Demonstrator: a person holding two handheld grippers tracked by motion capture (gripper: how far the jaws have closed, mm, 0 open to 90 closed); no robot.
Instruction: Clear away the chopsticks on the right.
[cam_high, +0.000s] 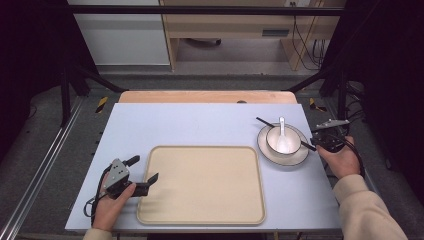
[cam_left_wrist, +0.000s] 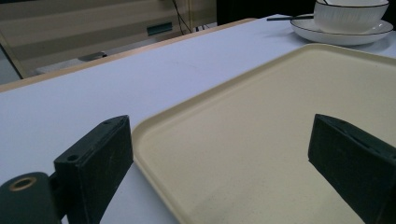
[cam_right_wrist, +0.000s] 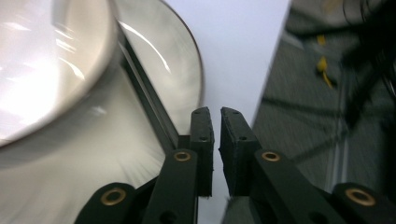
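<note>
Resting beside plate (cam_high: 265, 145), right hand (cam_high: 343, 161), tongs (cam_high: 315, 142) barely parted.

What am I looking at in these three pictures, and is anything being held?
No robot here: a person sits at a table with a hand-held two-jaw claw in each hand. The high view looks down from above; the other two pictures come from cameras riding on each claw, looking along its black jaws.

On the table lies a beige tray, bare. To its right stands a plate bearing a white bowl with a spoon in it, and black chopsticks lie across the plate.

The left claw is open, its jaws either side of the tray's near left corner, gripping nothing. The right claw sits at the plate's right edge beside the chopsticks, jaws a narrow gap apart with nothing between them.
</note>
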